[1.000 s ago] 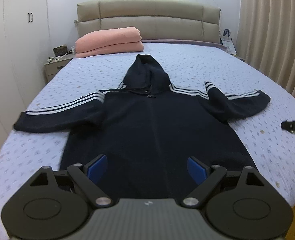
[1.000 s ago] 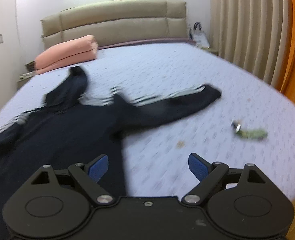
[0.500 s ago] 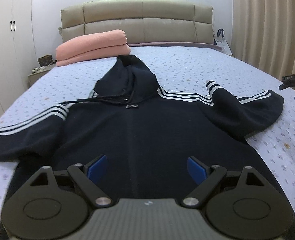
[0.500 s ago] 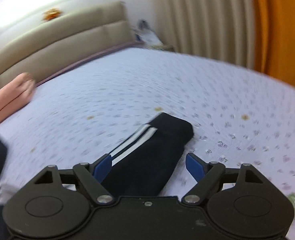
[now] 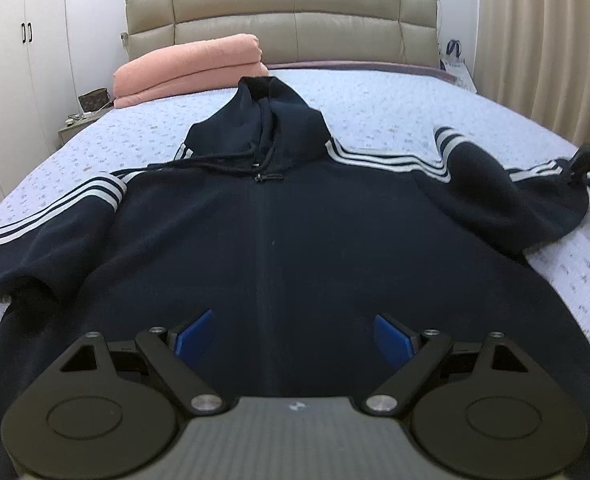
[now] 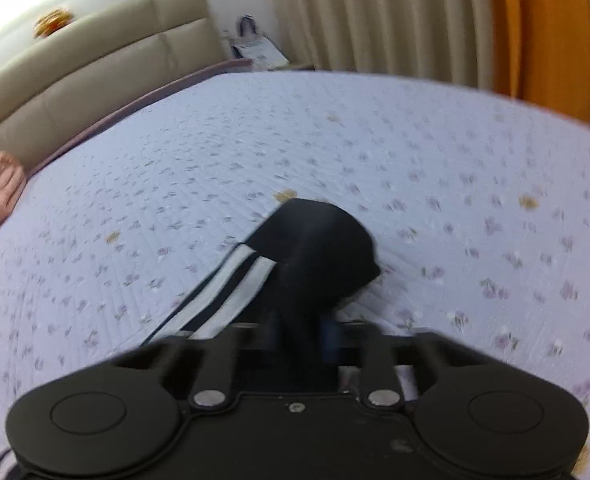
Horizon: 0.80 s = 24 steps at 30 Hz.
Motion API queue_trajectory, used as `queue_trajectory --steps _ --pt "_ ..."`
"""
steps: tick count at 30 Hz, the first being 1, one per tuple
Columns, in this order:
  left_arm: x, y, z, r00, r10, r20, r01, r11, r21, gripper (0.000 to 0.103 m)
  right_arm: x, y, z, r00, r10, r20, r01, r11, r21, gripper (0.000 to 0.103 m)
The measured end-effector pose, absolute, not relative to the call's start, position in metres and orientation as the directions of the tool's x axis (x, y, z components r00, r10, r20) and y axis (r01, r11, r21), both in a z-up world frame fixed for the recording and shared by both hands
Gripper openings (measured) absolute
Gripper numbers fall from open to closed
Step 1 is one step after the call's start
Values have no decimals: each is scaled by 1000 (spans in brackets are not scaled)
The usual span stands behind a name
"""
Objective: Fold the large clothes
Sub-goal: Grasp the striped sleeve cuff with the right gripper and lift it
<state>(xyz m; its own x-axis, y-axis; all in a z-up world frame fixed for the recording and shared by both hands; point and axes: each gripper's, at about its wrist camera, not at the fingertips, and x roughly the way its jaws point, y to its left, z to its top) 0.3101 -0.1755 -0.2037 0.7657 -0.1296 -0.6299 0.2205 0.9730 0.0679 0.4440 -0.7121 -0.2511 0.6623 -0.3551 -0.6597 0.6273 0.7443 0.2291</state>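
The hoodie point(image 5: 279, 248) lies flat, face up, on the bed point(image 5: 395, 112), hood at 12 o'clock. The right gripper point(image 6: 299, 332), wide open a second ago, is closing on the sleeve cuff point(image 6: 319, 256) at 3 o'clock, which bunches between its jaws: folding the sleeve inward likely follows. The left gripper point(image 5: 295, 338) hangs open over the hem, empty.

The hoodie point(image 5: 295, 240) is dark, matt, fleecy cloth with smooth white stripes. The bed point(image 5: 395, 120) wears a quilted, stitched cotton-like cover, matt with small flower print. The headboard point(image 5: 283, 24) looks like smooth padded leather with a faint sheen. The left gripper point(image 5: 295, 336) is matt black plastic with shiny metal pins
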Motion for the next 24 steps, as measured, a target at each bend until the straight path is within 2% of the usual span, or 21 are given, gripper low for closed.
queue_trajectory --steps 2,5,8,10,12,13,14,16,18,20,24 --pt "309 -175 -203 769 -126 -627 219 973 73 86 439 -704 -237 681 -372 -630 605 771 198 12" --pt "310 -172 -198 776 -124 -618 212 975 69 86 418 -699 -205 687 -480 -545 618 780 92 10" --pt "314 -165 -191 790 -95 -606 172 983 71 86 387 -702 -176 594 -674 -439 732 680 -54 10" --pt "319 -162 -190 792 -50 -608 132 987 90 86 364 -712 -165 529 -737 -420 793 606 -63 10" --pt "328 -161 -196 770 6 -639 103 986 133 87 356 -716 -167 524 -712 -468 788 613 -50 10" --pt "336 -160 -204 741 55 -670 81 982 170 83 356 -713 -169 513 -712 -478 786 615 -72 10" --pt "339 -157 -208 721 72 -690 75 981 180 76 357 -706 -170 508 -714 -482 780 618 -93 10" --pt "339 -144 -208 702 29 -712 84 989 123 69 358 -688 -165 549 -680 -486 751 656 -69 10" --pt "332 -125 -194 728 -26 -685 94 994 64 70 363 -655 -151 630 -616 -473 689 724 -25 10" --pt "324 -107 -178 771 -37 -636 89 995 49 78 369 -618 -133 714 -541 -445 604 797 0 11" --pt "316 -73 -151 821 -54 -568 84 996 27 81 390 -518 -96 860 -317 -401 365 930 47 11"
